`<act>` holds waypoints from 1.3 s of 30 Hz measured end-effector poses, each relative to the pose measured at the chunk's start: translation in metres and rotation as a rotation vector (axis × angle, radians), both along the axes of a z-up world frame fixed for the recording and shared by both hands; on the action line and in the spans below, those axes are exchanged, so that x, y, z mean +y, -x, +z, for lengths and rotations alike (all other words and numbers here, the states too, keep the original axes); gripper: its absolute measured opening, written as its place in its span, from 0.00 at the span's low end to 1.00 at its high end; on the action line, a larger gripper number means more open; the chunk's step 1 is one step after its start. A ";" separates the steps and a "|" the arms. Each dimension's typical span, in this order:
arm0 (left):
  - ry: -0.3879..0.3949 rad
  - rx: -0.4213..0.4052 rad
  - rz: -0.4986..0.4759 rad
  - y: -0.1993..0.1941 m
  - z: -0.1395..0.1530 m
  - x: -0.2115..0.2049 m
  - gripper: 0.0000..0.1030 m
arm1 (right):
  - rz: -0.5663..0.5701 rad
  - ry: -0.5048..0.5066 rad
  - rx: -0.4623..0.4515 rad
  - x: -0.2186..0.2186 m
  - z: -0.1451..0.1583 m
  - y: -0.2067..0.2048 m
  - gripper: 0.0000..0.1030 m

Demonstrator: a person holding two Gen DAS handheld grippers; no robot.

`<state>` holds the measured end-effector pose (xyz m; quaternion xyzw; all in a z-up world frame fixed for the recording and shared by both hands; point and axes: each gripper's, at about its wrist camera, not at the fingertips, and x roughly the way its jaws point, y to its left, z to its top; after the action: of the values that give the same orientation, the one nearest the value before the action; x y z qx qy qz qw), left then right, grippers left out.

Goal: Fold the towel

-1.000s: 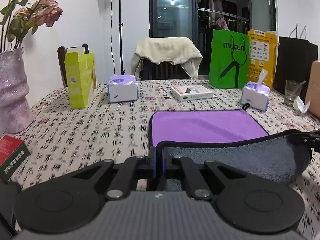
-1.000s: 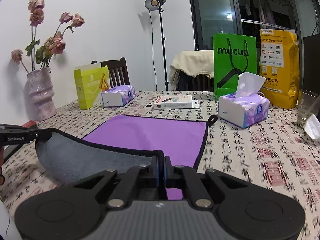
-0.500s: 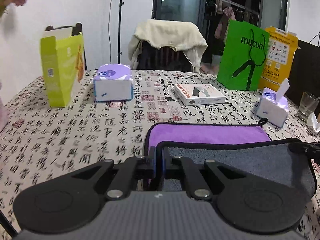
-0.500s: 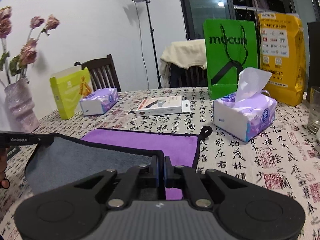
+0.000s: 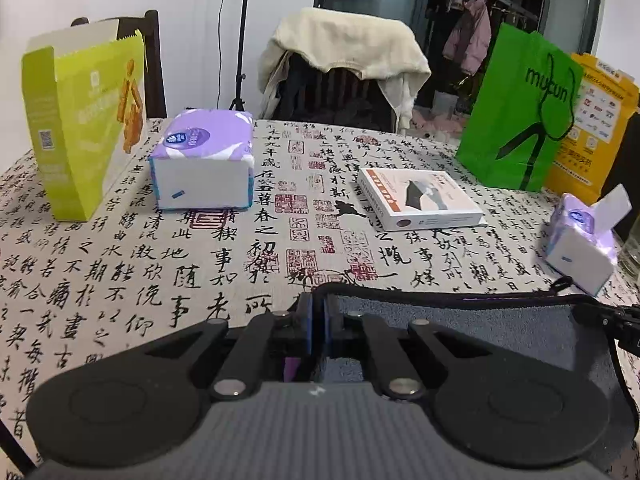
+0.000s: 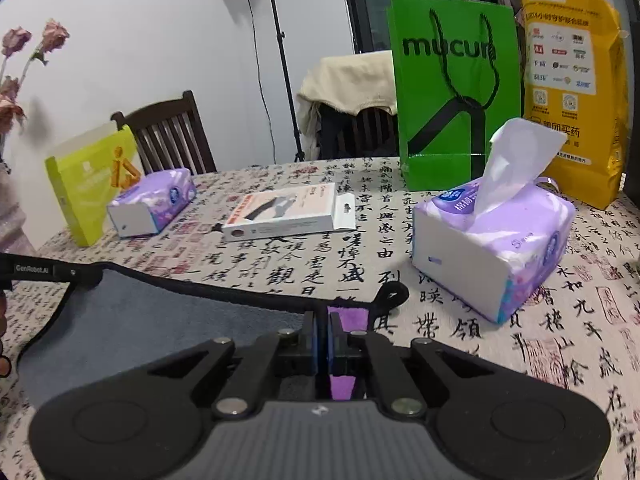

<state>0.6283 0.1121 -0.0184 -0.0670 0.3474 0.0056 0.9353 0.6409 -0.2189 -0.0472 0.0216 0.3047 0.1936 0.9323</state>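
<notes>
The left gripper is clamped on one towel corner, the right gripper on the other. Between them the towel spreads grey side up over the table, purple showing beneath. A tissue pack stands near the right gripper.

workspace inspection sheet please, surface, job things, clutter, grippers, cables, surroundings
surface: table under a calligraphy-print tablecloth
job's things: towel, grey side up with purple showing beneath, leading edge lifted
clutter: two tissue packs, flat white box, yellow-green carton, green mucun bag, yellow bag
grippers: left hand-held gripper and right hand-held gripper each shut on the towel edge
cables: nothing seen
surroundings: light stand, chair draped with cream cloth, dried flowers
</notes>
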 end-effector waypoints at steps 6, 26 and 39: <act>0.003 0.044 0.014 -0.019 -0.010 0.003 0.06 | -0.005 0.014 0.034 0.005 -0.011 -0.022 0.04; -0.050 0.067 0.026 -0.022 -0.005 0.010 0.59 | -0.054 0.020 -0.036 0.002 -0.006 -0.025 0.57; -0.095 -0.029 -0.021 0.045 0.023 0.009 0.78 | -0.009 0.040 -0.115 0.004 0.017 0.031 0.84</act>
<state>0.5837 0.1215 0.0049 -0.0189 0.3337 0.0115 0.9424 0.6098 -0.2152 -0.0299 -0.0067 0.2542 0.1841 0.9495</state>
